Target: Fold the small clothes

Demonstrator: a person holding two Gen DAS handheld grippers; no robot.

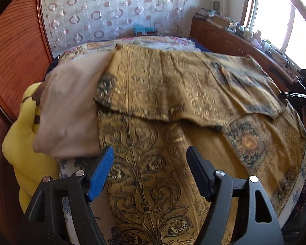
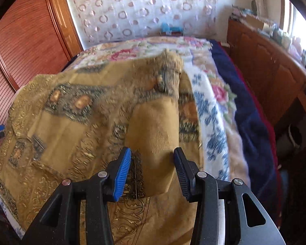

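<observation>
Right, both grippers are spread wide and holding nothing — they hang over the bed with the cloth lying free beneath them. The left gripper (image 1: 150, 171) has its jaws well apart above the near end of the mustard patterned garment (image 1: 173, 94), which looks like a pause between grasps, lined up to pick the next edge. The right gripper (image 2: 152, 172) is just as open, its two fingers standing either side of a plain mustard flap (image 2: 155, 126) without pinching it; my read is that it is framing that flap, though whether the pads touch the cloth I cannot tell.

The garment itself is a golden-brown print with dark scrollwork and medallions. Just ahead of the left gripper it lies flat; further out a folded-over layer crosses it, edge rumpled, so the fold looks part done. In the right view the far end is bunched into a lump and blurred.

Ahead and to the left of the left gripper, a pale pink cloth (image 1: 71, 110) lies beside the garment, with something yellow (image 1: 26, 147) beyond that at the bed's edge. Underneath runs a floral bedspread (image 2: 210, 102), and farthest off — a dotted curtain (image 1: 112, 10) and a wooden cabinet (image 2: 255, 61).
</observation>
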